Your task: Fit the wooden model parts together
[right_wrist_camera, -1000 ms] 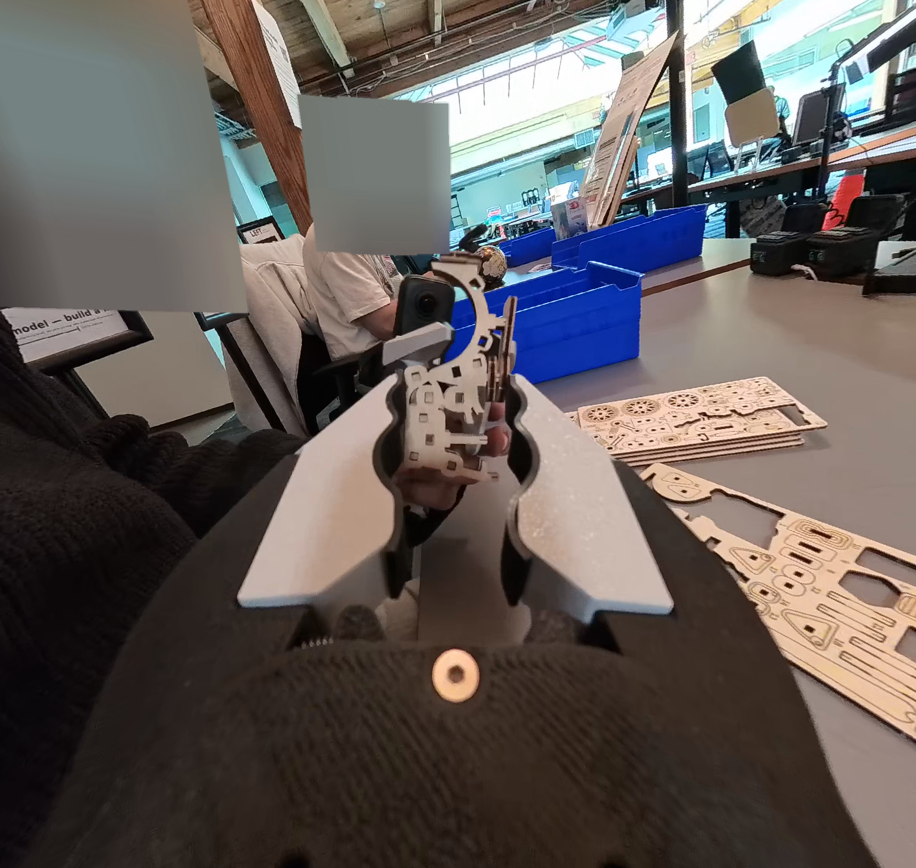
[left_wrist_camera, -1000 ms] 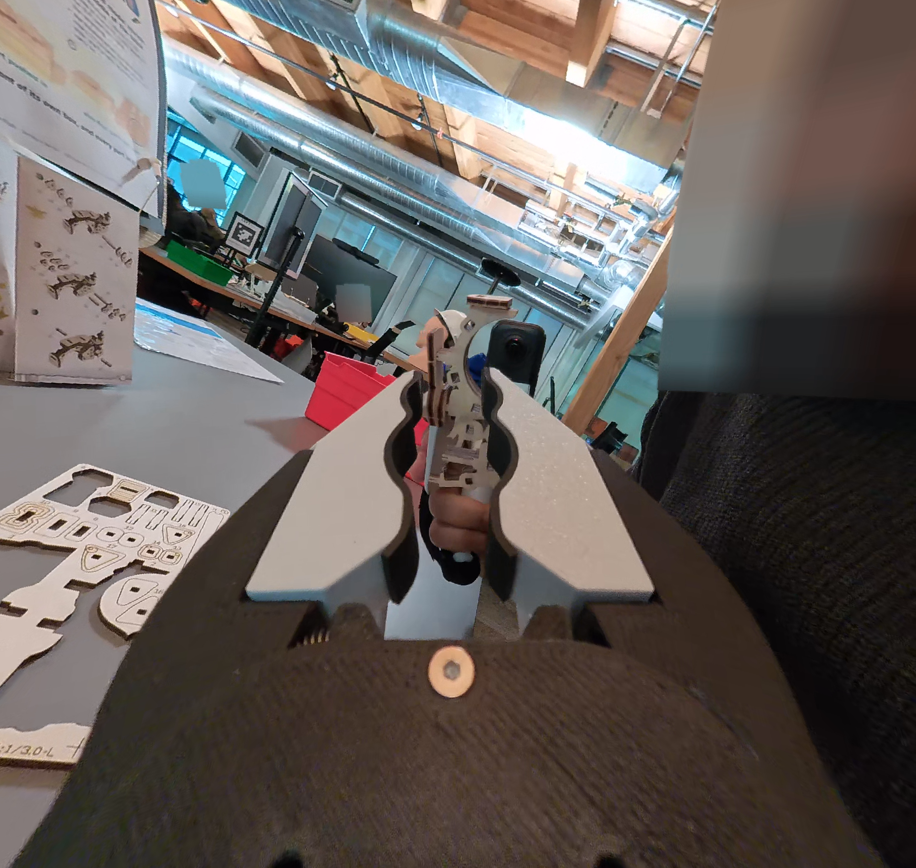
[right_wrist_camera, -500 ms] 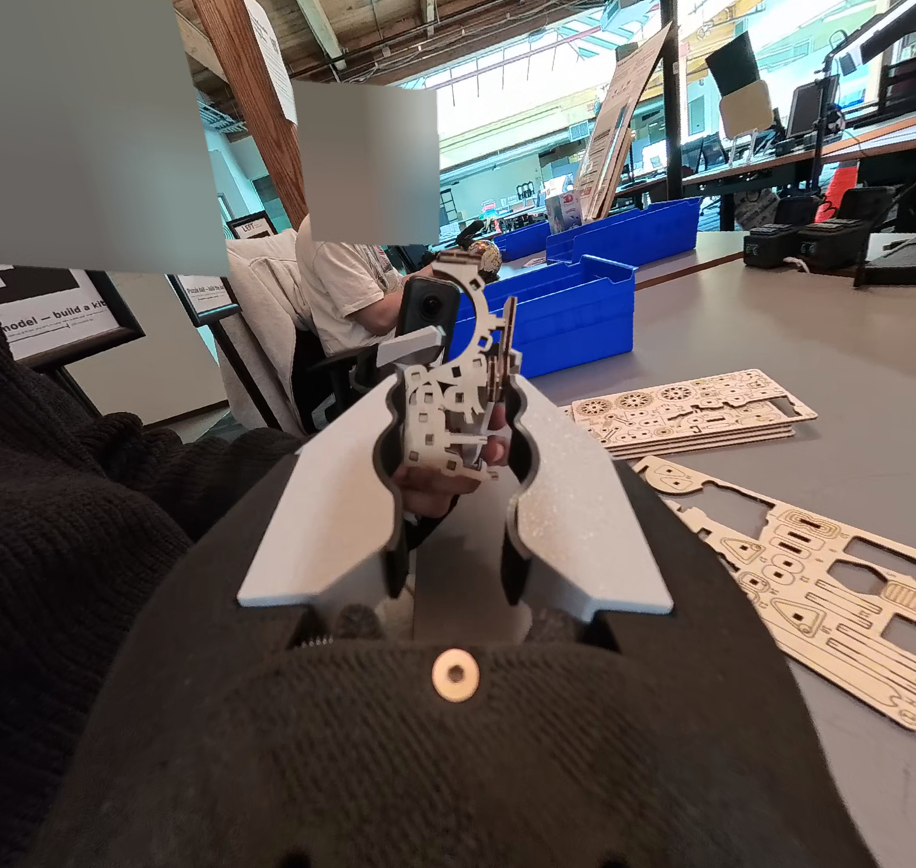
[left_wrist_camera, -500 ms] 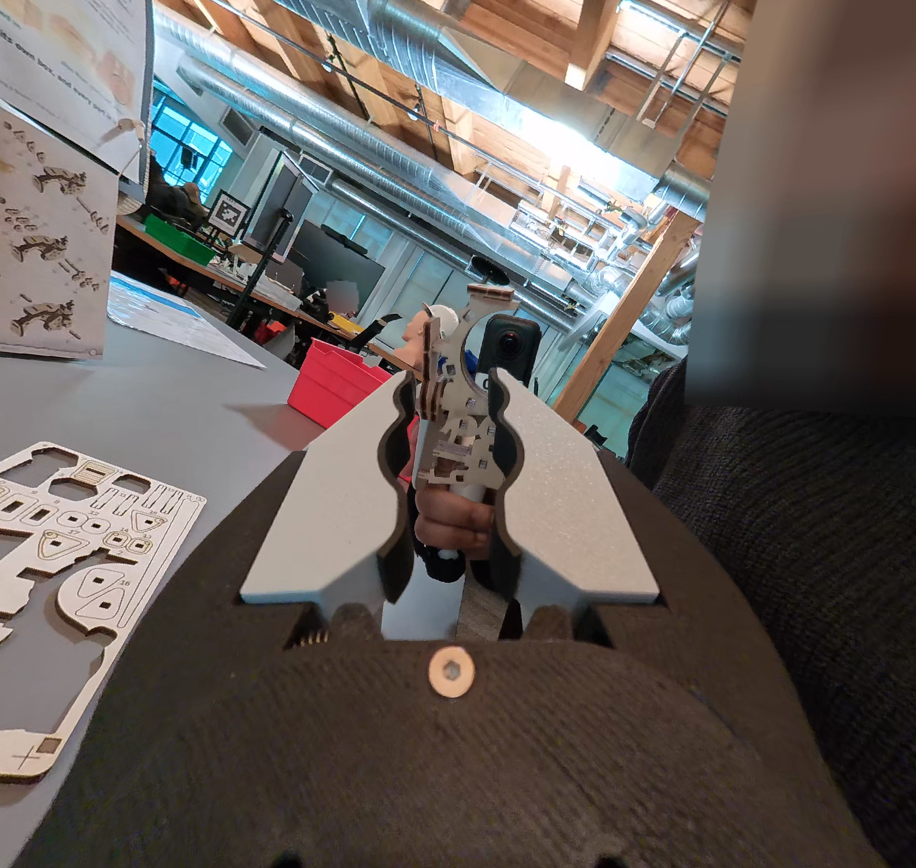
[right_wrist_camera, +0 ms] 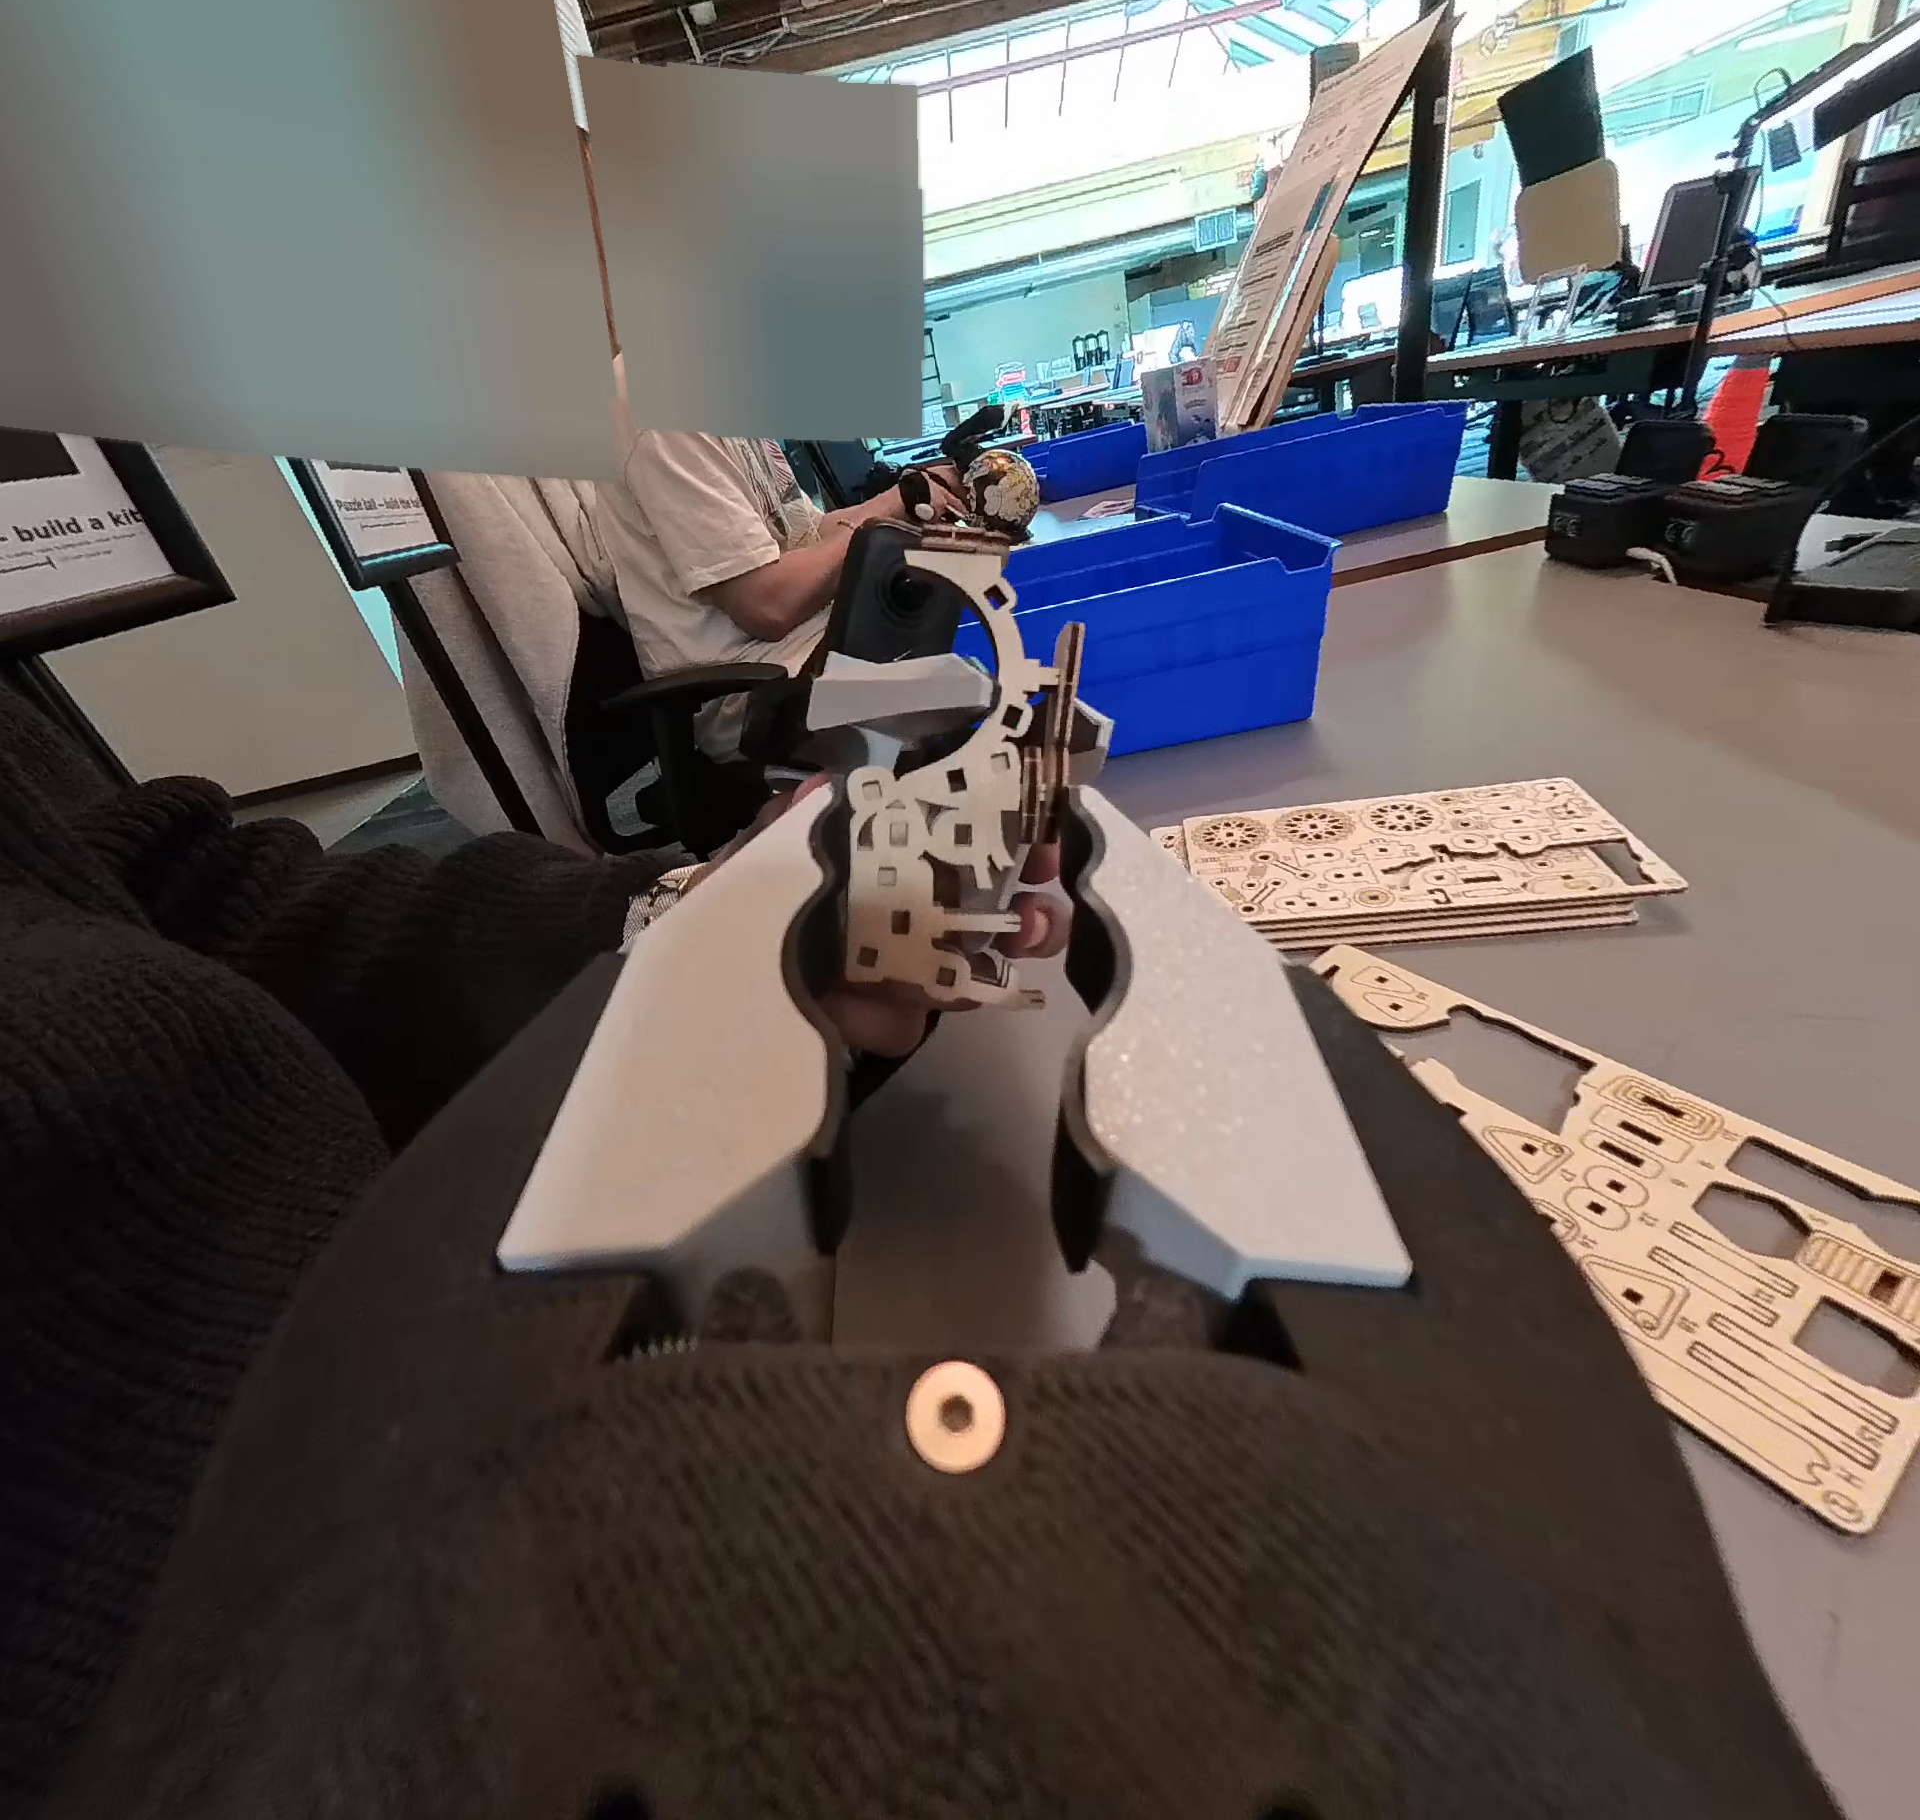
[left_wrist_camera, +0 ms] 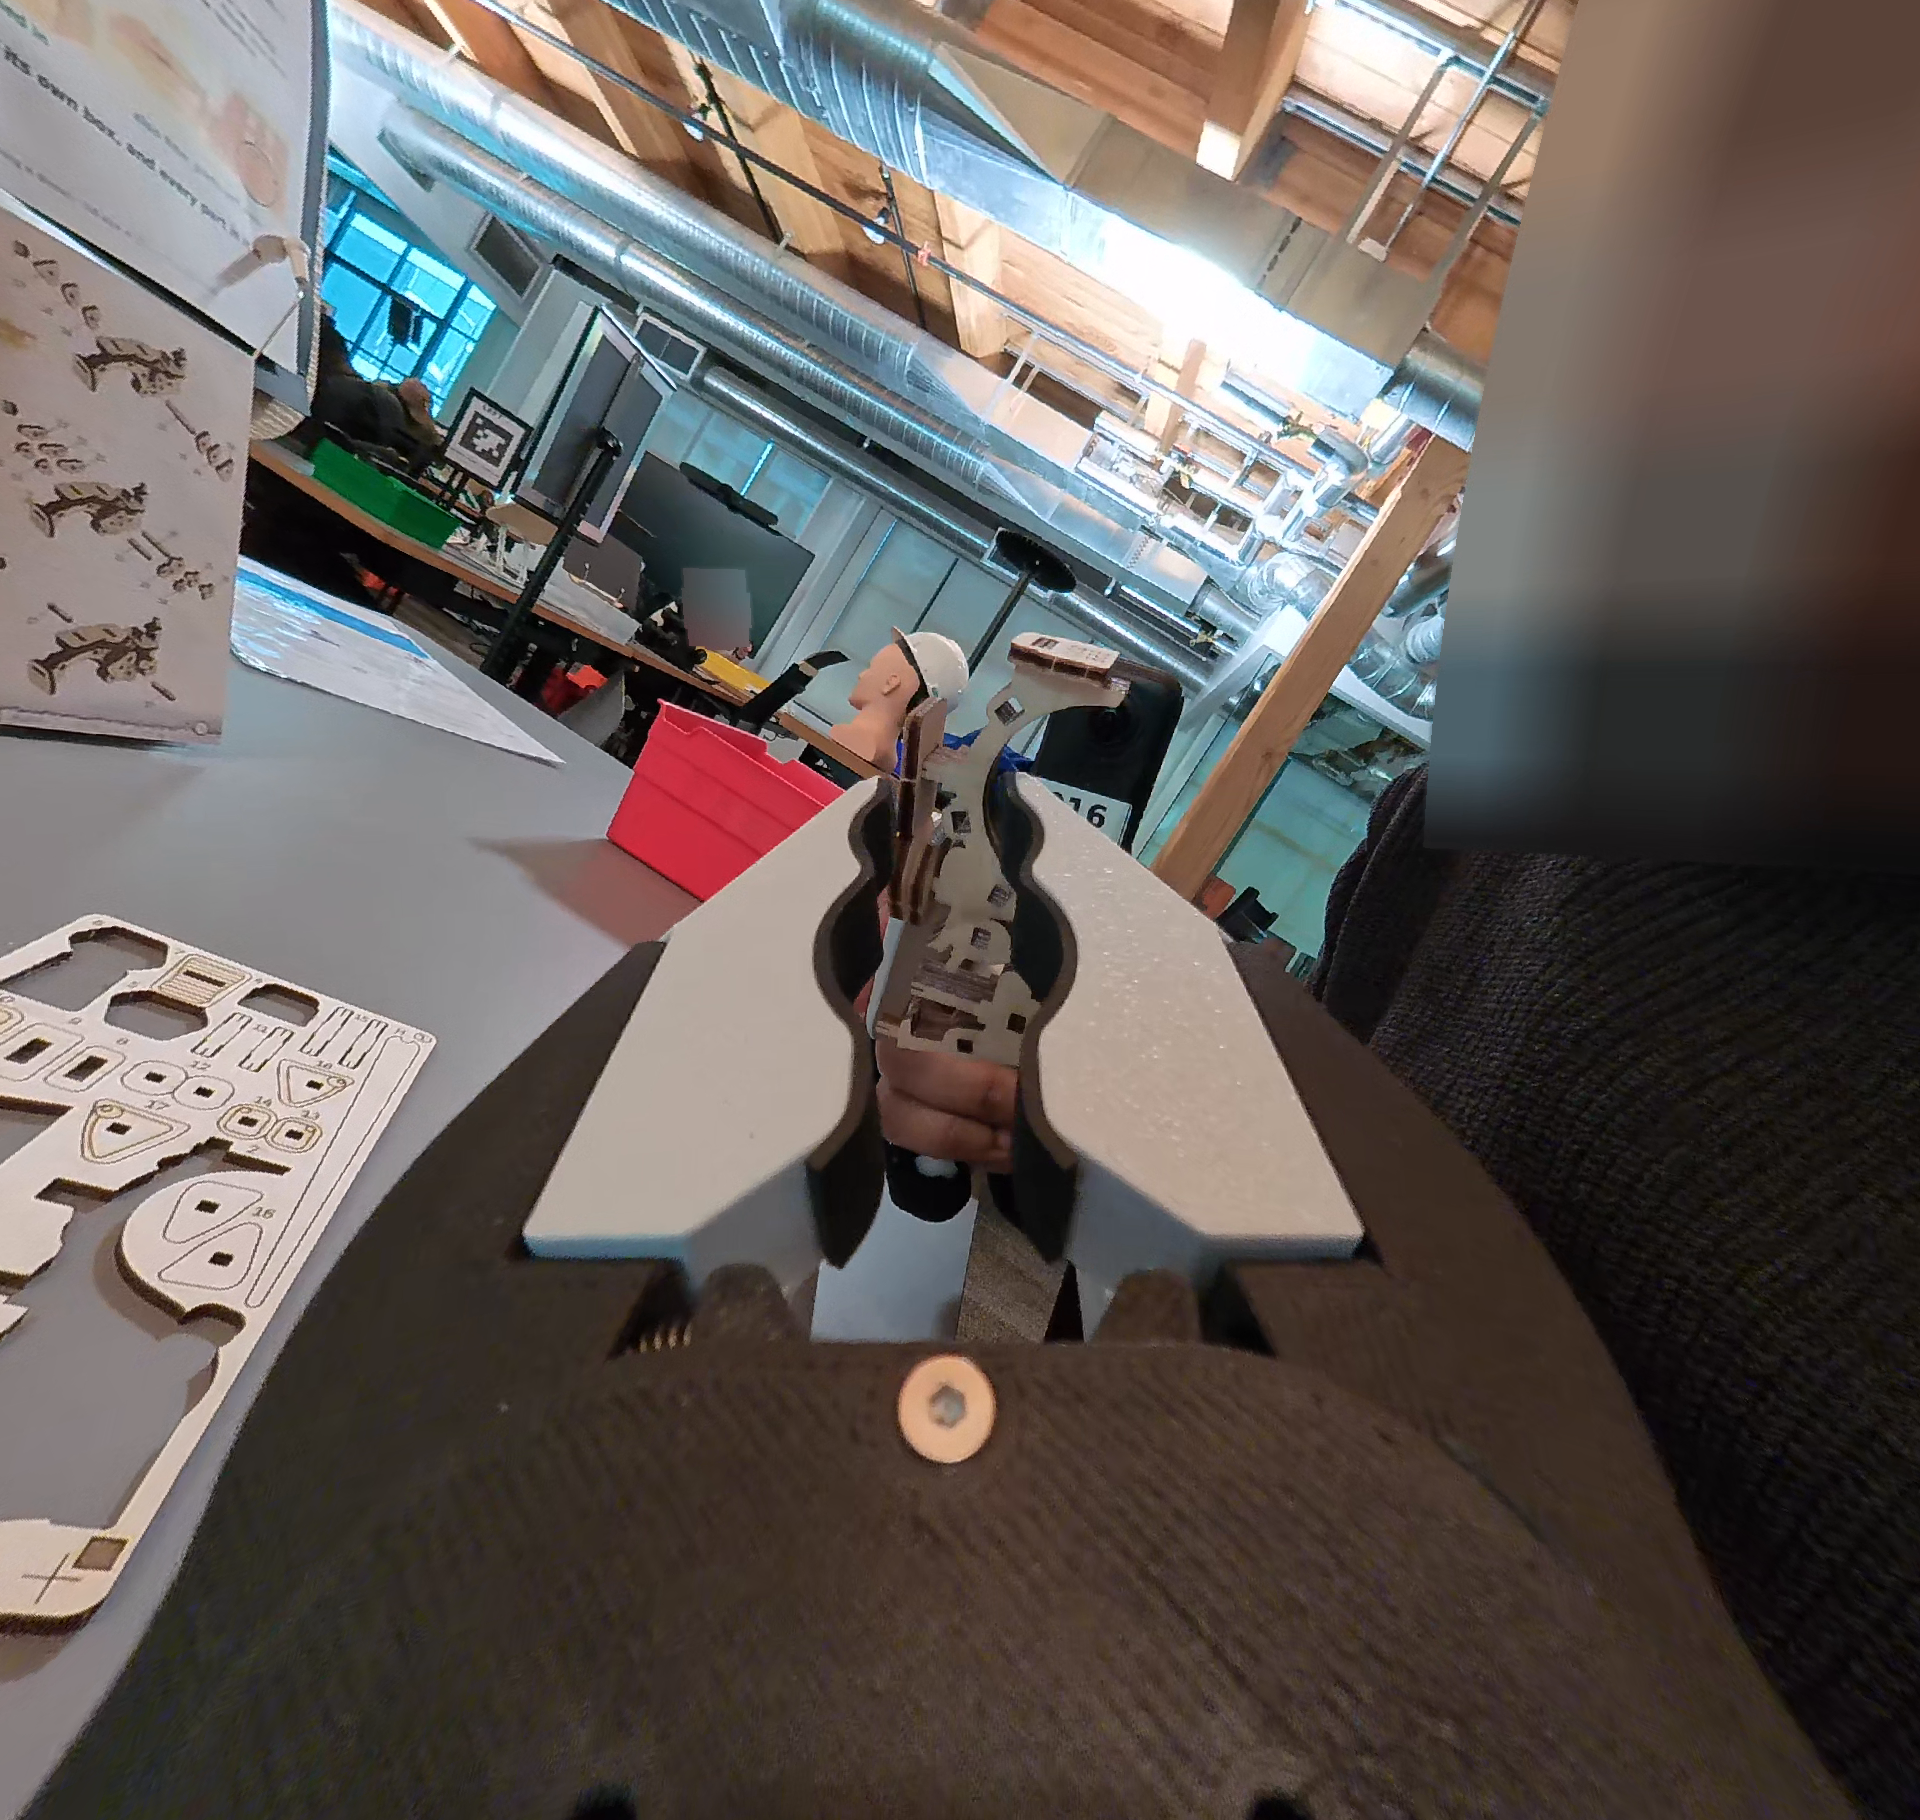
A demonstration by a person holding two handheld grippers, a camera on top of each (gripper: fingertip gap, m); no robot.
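currently both grippers, left gripper (left_wrist_camera: 940, 897) and right gripper (right_wrist_camera: 951, 887), pinch one wooden model (left_wrist_camera: 961, 918) between their fingertips; opposing twist could snap its thin curved arm.

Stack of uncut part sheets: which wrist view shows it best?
Right wrist view. The stack of uncut part sheets lies whole on the grey table, beyond the right gripper, gears and layered edges visible. The left wrist view misses the stack, showing only a single punched-out sheet at its left edge.
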